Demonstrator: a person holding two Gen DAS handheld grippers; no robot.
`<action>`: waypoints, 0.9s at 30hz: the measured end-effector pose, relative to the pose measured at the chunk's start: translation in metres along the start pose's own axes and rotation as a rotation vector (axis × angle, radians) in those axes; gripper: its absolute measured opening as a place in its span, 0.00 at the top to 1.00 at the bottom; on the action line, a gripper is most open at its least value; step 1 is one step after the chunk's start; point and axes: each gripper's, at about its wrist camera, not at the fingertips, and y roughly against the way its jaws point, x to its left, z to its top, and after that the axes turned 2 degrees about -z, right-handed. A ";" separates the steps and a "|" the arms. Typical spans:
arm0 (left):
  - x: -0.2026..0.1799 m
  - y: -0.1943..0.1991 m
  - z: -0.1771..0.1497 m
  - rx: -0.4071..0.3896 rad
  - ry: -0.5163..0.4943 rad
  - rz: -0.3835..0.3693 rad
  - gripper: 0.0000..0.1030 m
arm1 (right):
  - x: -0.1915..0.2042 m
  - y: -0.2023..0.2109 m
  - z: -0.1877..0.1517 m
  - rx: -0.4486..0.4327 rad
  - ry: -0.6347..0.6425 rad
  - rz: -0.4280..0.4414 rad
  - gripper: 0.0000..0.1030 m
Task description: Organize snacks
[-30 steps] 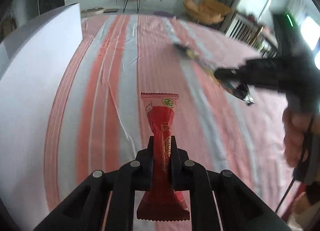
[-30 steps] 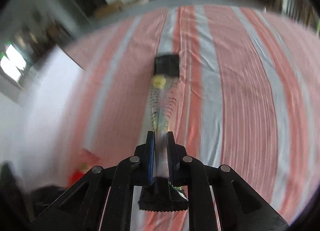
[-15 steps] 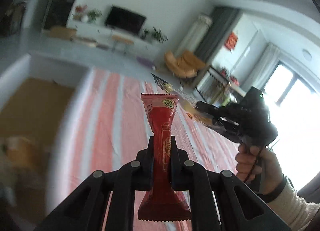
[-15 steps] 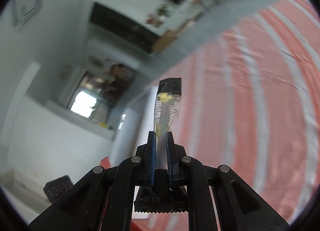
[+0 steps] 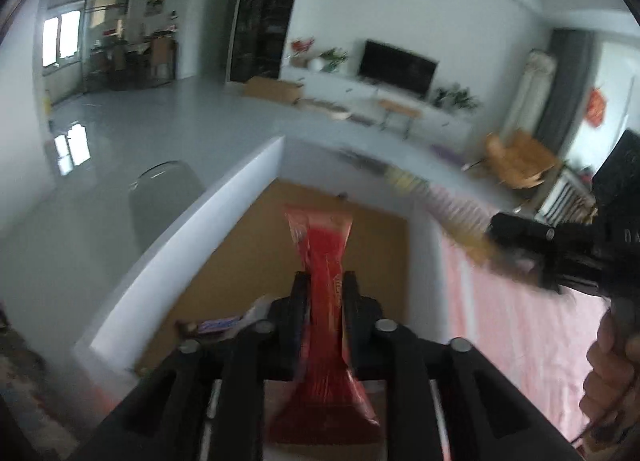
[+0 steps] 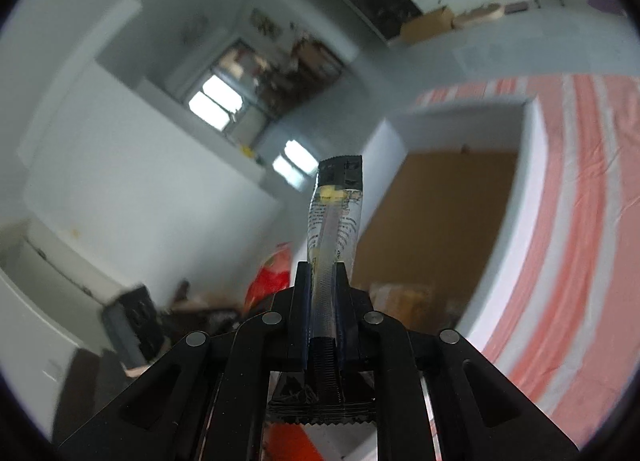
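My left gripper [image 5: 324, 281] is shut on a red snack packet [image 5: 320, 245] and holds it above the open white box [image 5: 192, 237] with a brown cardboard floor. My right gripper [image 6: 322, 273] is shut on a clear snack packet with a black end [image 6: 336, 205], held in the air left of the same box [image 6: 532, 165]. The right gripper [image 5: 532, 245] also shows at the right of the left wrist view, with its blurred packet [image 5: 448, 213] over the box's right wall. A wrapped snack bar [image 5: 216, 325] lies inside the box near its front.
The box stands on a red, pink and grey striped cloth [image 6: 580, 221]. Several snacks lie in the box's near end [image 6: 404, 297]. A grey chair [image 5: 164, 197] stands left of the box. A TV unit and a black cabinet stand far behind.
Both grippers have lifted from the striped cloth and swung left with their packets. The left one now hangs over the open box; the right one is beside it.
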 end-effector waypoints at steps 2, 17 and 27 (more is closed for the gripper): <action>0.003 -0.005 -0.009 0.007 -0.016 0.034 0.37 | 0.002 -0.012 -0.014 0.051 0.013 -0.034 0.70; -0.004 0.031 -0.019 -0.072 0.055 0.508 0.00 | 0.053 0.033 -0.024 -0.027 0.313 -0.430 0.18; -0.016 0.022 -0.031 0.045 -0.054 0.570 0.00 | 0.060 0.024 -0.030 0.000 0.408 -0.533 0.18</action>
